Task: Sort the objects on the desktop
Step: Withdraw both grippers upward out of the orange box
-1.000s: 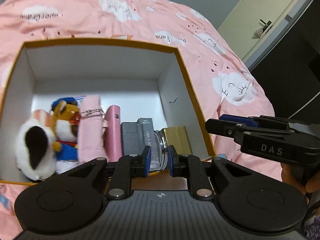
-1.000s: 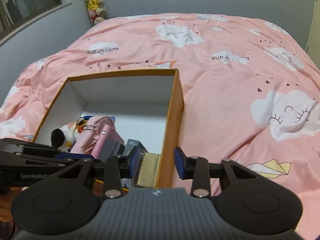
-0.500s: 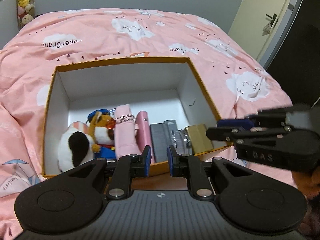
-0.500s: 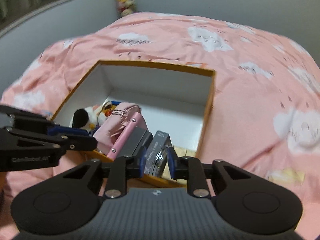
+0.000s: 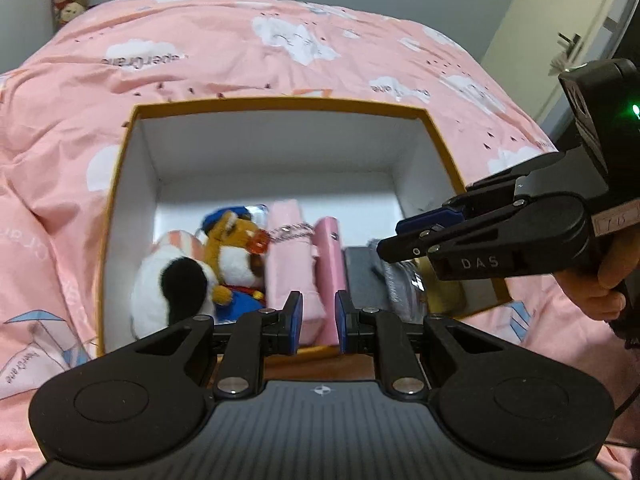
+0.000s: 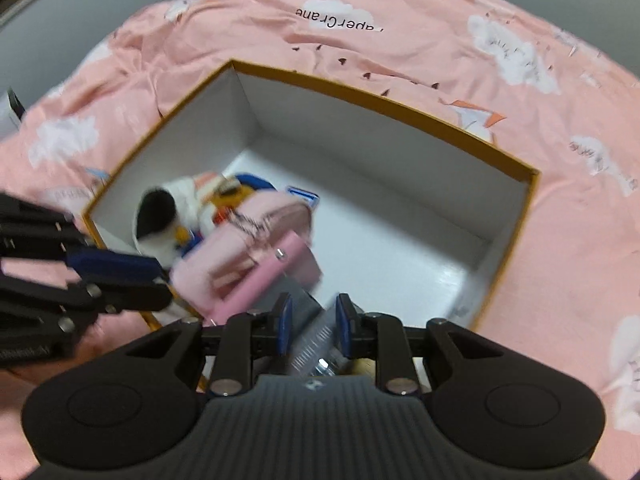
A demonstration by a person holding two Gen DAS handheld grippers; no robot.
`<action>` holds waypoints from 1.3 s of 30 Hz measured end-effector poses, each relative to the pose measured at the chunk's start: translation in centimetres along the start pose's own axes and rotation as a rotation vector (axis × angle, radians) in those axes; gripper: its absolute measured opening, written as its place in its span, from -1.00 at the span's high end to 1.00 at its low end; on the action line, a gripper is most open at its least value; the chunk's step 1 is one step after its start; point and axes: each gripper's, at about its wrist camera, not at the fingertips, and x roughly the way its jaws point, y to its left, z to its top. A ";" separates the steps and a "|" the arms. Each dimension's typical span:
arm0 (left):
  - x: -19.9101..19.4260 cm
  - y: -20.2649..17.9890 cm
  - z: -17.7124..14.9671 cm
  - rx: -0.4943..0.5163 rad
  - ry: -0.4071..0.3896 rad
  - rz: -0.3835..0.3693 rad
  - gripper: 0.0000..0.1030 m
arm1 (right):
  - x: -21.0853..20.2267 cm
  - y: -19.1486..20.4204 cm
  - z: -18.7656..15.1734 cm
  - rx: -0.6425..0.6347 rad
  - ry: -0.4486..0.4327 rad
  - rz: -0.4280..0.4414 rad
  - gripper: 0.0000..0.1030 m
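Orange-rimmed box [image 5: 280,103] on bed, plush toys [image 5: 192,276] at 9 o'clock inside; left claw [image 5: 318,322] and right claw [image 6: 313,326] slightly spread, pinching nothing.

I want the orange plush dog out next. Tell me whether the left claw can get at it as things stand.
Probably yes. The plush dog sits uncovered in the open box, left of the left claw, whose narrow jaws must open; the white plush crowds it.

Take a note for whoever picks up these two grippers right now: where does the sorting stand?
Left gripper: jaws narrowly apart, empty, at the box's near rim.
Right gripper: jaws narrow, over the clear jar; too blurred to tell if it grips.
In the box, in a row: plush toys, pink pouch, pink case, grey box, jar.
Left: nothing loose is visible on the bedspread.
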 end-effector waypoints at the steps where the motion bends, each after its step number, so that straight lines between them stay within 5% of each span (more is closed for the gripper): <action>1: -0.1 0.1 0.1 0.008 -0.005 0.006 0.64 | 0.3 0.0 0.4 0.014 -0.002 0.024 0.51; 5: 0.6 1.1 1.2 0.032 0.030 0.028 0.63 | 0.8 0.5 1.9 -0.004 -0.004 0.061 0.45; 11: 3.6 2.9 1.3 -0.054 0.107 -0.072 0.46 | 2.7 0.7 2.2 0.017 0.016 0.088 0.37; 21: 4.9 4.4 1.7 -0.136 0.226 -0.197 0.53 | 3.9 -0.3 2.0 0.057 0.062 0.163 0.48; 30: 6.2 4.4 2.0 -0.161 0.264 -0.176 0.53 | 4.3 -0.5 1.8 0.090 0.075 0.172 0.48; 39: 5.2 3.5 2.3 -0.122 0.214 -0.129 0.50 | 2.5 0.2 1.6 0.053 0.044 0.107 0.43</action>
